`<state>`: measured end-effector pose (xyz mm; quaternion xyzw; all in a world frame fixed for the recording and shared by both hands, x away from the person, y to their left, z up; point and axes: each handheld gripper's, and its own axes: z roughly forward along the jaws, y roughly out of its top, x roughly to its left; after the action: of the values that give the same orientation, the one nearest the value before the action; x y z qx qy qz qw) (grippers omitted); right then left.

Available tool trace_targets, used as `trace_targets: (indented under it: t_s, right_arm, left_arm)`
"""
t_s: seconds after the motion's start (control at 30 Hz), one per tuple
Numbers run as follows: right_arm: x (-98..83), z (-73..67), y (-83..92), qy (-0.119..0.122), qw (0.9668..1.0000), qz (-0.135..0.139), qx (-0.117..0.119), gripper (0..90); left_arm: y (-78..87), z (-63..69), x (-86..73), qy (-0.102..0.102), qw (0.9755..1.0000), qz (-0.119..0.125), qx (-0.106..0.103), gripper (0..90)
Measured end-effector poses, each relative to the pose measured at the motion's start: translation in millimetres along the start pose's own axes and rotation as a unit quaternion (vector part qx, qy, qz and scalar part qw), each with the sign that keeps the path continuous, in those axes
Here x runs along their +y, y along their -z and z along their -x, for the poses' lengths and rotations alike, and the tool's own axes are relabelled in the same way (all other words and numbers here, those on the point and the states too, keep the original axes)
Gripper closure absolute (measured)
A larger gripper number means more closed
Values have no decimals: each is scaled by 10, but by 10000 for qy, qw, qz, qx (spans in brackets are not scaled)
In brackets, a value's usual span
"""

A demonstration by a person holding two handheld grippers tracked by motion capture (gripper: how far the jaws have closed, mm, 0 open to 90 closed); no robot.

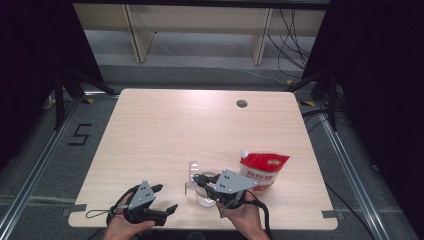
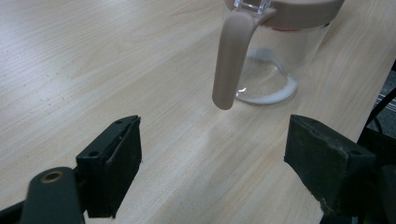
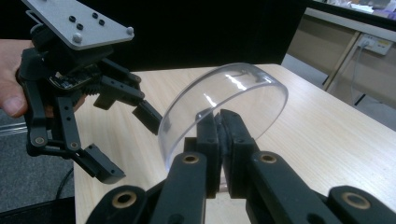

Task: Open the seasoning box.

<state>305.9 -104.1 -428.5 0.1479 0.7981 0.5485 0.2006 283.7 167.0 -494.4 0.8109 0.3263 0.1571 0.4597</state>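
Pale wooden counter (image 1: 165, 130) carries a red-and-white bag (image 1: 263, 169), its writing too small for me to read. My right gripper (image 3: 219, 122) pinches a clear lid's (image 3: 233, 100) rim; my left gripper (image 2: 212, 154) gapes empty, facing the jug (image 2: 275, 51).

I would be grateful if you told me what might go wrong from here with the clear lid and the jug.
1. The right tongs pinch the clear lid only at its thin rim, so it could slip or twist loose.
2. The jug stands close to the left tongs, whose jaws are open; a careless swing might knock its handle.
3. The red pouch stands near the right hand and could be toppled.
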Motion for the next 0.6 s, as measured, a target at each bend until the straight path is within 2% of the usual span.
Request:
trace_targets:
  t_s: [0.1, 0.13, 0.17, 0.2, 0.27, 0.37, 0.4, 0.43, 0.47, 0.5, 0.57, 0.6]
  right_arm:
    - [4, -2, -6, 7, 10000, -29, 17, 867]
    - [-1, 4, -11, -6, 10000, 1, 96, 865]
    - [-7, -4, -4, -93, 9999, -47, 35, 860]
    - [-10, 11, -9, -53, 9999, -18, 94, 859]
    - [-22, 4, -27, -117, 9999, -32, 117, 860]
    - [-31, -27, -73, -98, 9999, -43, 125, 858]
    - [-27, -20, -75, 2, 9999, -83, 139, 857]
    - [-27, -36, -85, -101, 9998, -87, 178, 856]
    - [-27, -35, -102, -99, 9996, -32, 245, 856]
    - [-21, -39, -101, -54, 9998, -65, 171, 855]
    - [-20, -53, -115, -89, 9996, -58, 255, 853]
    - [-17, -50, -111, -18, 9998, -85, 187, 851]
  left_arm:
    - [-8, 0, -3, -27, 10000, -43, -5, 184]
    - [-8, -8, -3, -68, 9999, -87, 22, 184]
    - [-11, -2, -4, -37, 10000, -69, 15, 184]
    - [-18, -3, -5, -26, 10000, -59, -4, 184]
    - [-24, -5, -2, -32, 10000, -72, -21, 183]
    - [-19, -4, -2, -76, 9999, -72, -3, 183]
    - [-19, -5, -2, -80, 9999, -73, -4, 183]
    - [-22, -2, -3, -56, 10000, -58, -18, 183]
    - [-25, -3, -4, -44, 10000, -59, -27, 183]
    - [-24, -4, -4, -52, 10000, -75, -30, 183]
    - [-18, -4, -3, -85, 9999, -81, -2, 183]
    - [-11, -13, -1, -153, 9998, -144, 24, 184]
